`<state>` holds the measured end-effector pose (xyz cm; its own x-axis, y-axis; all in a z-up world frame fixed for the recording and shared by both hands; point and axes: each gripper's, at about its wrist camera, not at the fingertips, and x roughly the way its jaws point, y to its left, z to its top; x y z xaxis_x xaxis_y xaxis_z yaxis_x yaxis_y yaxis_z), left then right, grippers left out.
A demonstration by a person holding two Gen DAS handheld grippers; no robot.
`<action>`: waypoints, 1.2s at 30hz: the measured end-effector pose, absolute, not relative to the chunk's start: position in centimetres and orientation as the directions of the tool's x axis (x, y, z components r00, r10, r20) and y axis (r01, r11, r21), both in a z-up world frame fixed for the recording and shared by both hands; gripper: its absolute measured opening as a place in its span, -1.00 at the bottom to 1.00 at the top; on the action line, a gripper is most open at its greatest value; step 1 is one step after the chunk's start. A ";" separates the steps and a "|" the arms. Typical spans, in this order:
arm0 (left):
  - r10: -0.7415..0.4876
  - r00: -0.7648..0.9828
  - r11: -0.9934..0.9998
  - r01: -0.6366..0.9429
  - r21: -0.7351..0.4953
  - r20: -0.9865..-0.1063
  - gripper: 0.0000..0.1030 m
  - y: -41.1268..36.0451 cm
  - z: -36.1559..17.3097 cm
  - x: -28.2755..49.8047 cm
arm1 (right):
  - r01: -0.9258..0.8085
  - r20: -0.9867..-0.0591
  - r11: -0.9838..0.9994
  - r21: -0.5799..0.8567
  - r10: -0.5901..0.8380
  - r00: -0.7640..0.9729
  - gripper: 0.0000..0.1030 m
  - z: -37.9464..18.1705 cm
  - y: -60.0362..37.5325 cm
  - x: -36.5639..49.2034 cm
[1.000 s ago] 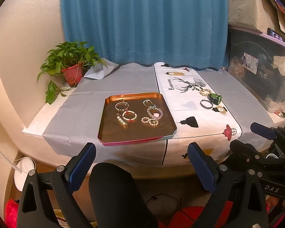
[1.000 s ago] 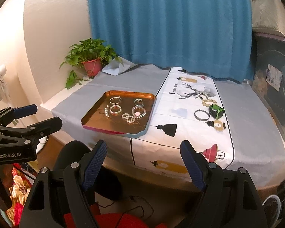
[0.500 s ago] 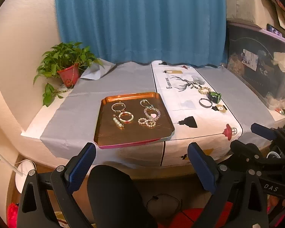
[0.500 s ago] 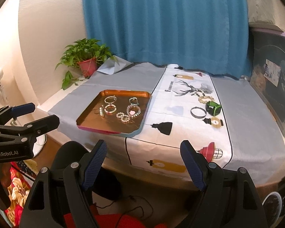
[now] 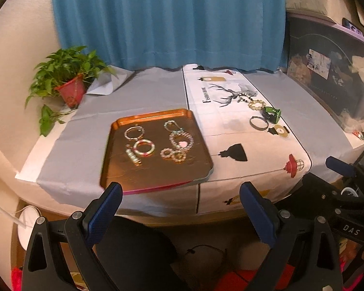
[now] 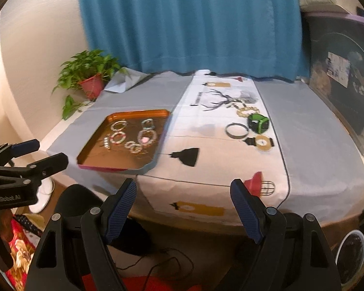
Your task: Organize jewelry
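Observation:
An orange tray point(image 5: 114, 160) point(image 6: 94, 155) near the table's front edge holds several bracelets, among them a pink-and-white ring point(image 5: 144, 147) and a chain with a pink heart point(image 5: 182, 142). On the white runner to its right lie a beaded bracelet point(image 5: 256, 103) point(image 6: 247, 111), a green watch point(image 5: 271, 114) point(image 6: 258, 123) and a dark bangle point(image 5: 259, 122) point(image 6: 236, 130). My left gripper point(image 5: 180, 208) is open and empty, short of the table edge. My right gripper point(image 6: 183, 203) is open and empty too, also in front of the edge.
A potted plant point(image 5: 69, 84) stands at the back left. A blue curtain point(image 5: 167, 21) hangs behind the table. A dark storage bin point(image 5: 332, 72) sits on the right. A dark round seat point(image 5: 138, 249) is below the grippers.
Both grippers have moved forward and closer to the table; the tray and loose jewelry appear larger. Nothing on the table has moved.

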<state>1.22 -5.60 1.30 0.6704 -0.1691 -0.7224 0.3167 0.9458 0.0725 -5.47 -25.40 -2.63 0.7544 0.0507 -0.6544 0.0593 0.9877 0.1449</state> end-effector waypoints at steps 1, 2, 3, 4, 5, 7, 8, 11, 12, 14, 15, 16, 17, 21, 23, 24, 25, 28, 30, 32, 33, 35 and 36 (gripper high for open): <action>-0.171 0.666 0.946 0.317 0.068 -0.726 0.87 -6.0 1.1 1.8 | 0.074 -0.658 0.987 0.144 0.040 0.752 0.55 -2.8 -26.1 -5.1; -0.173 0.660 0.945 0.320 0.065 -0.731 0.87 -6.5 0.9 2.4 | 0.085 -0.660 0.986 0.144 0.032 0.751 0.55 -3.0 -26.5 -4.9; -0.175 0.656 0.944 0.323 0.064 -0.734 0.87 -6.9 0.8 2.8 | 0.099 -0.662 0.985 0.143 0.021 0.749 0.55 -3.1 -27.3 -4.6; -0.178 0.650 0.942 0.330 0.063 -0.739 0.87 -7.6 0.6 3.5 | 0.114 -0.665 0.983 0.143 0.010 0.746 0.55 -3.3 -27.9 -4.3; -0.181 0.646 0.940 0.335 0.063 -0.741 0.87 -8.1 0.5 4.0 | 0.133 -0.669 0.981 0.144 -0.002 0.743 0.55 -3.6 -28.8 -3.9; -0.191 0.636 0.934 0.352 0.061 -0.748 0.87 -9.4 0.1 5.2 | 0.172 -0.678 0.974 0.144 -0.030 0.735 0.55 -4.2 -30.5 -3.2; -0.197 0.625 0.930 0.363 0.058 -0.755 0.87 -10.2 -0.3 6.0 | 0.194 -0.683 0.971 0.143 -0.045 0.729 0.55 -4.5 -31.5 -2.7; -0.211 0.601 0.921 0.386 0.048 -0.771 0.87 -12.4 -1.1 8.2 | 0.248 -0.692 0.960 0.130 -0.091 0.716 0.57 -5.6 -34.3 -1.2; -0.218 0.590 0.917 0.397 0.045 -0.778 0.87 -13.5 -1.6 9.2 | 0.261 -0.697 0.957 0.125 -0.103 0.710 0.58 -6.0 -35.3 -0.7; -0.238 0.571 0.903 0.428 0.037 -0.786 0.87 -15.3 -2.4 10.8 | 0.284 -0.704 0.951 0.121 -0.120 0.700 0.59 -6.9 -37.4 0.7; -0.248 0.556 0.894 0.448 0.035 -0.793 0.87 -16.4 -2.9 11.6 | 0.295 -0.709 0.949 0.116 -0.129 0.694 0.60 -7.4 -38.3 1.6; -0.273 0.535 0.875 0.483 0.024 -0.799 0.87 -17.8 -3.6 12.5 | 0.302 -0.713 0.947 0.110 -0.137 0.688 0.60 -7.9 -39.2 2.4; -0.302 0.506 0.852 0.523 0.009 -0.808 0.87 -19.3 -4.4 13.5 | 0.303 -0.714 0.947 0.107 -0.139 0.686 0.60 -8.4 -40.1 3.3; -0.328 0.405 0.793 0.609 -0.015 -0.854 0.86 -24.5 -7.8 16.8 | 0.300 -0.742 0.951 0.077 -0.146 0.654 0.61 -10.5 -43.6 6.9; -0.323 0.375 0.766 0.643 -0.007 -0.869 0.86 -27.2 -9.5 18.3 | 0.272 -0.755 0.960 0.067 -0.129 0.643 0.61 -11.6 -45.2 8.6; -0.314 0.376 0.760 0.650 0.007 -0.872 0.86 -28.0 -9.9 18.8 | 0.257 -0.756 0.965 0.060 -0.124 0.642 0.61 -12.0 -45.8 9.3; -0.309 0.374 0.746 0.665 0.021 -0.875 0.87 -29.2 -10.6 19.4 | 0.232 -0.763 0.971 0.048 -0.114 0.636 0.61 -12.6 -46.4 10.1; -0.278 0.333 0.714 0.699 0.038 -0.901 0.87 -31.8 -12.7 21.1 | 0.157 -0.781 0.988 0.011 -0.089 0.618 0.61 -14.2 -47.4 12.1; -0.256 0.300 0.708 0.705 0.033 -0.919 0.88 -32.8 -14.0 22.2 | 0.102 -0.796 0.995 -0.005 -0.065 0.602 0.61 -15.0 -47.5 13.2; -0.267 0.282 0.719 0.695 0.005 -0.921 0.92 -33.3 -14.4 23.4 | 0.067 -0.788 0.998 -0.017 -0.055 0.614 0.67 -15.5 -47.5 14.0; -0.264 0.286 0.725 0.689 0.006 -0.921 0.92 -33.4 -14.5 23.8 | 0.057 -0.789 0.998 -0.022 -0.052 0.612 0.71 -15.6 -47.6 14.4; -0.261 0.286 0.734 0.679 0.003 -0.922 0.94 -33.5 -14.5 25.0 | 0.035 -0.785 0.999 -0.014 -0.033 0.618 0.74 -15.7 -47.7 15.3; -0.257 0.288 0.738 0.675 0.005 -0.922 0.94 -33.4 -14.5 25.3 | 0.023 -0.784 1.000 -0.009 -0.021 0.620 0.76 -15.8 -47.6 15.6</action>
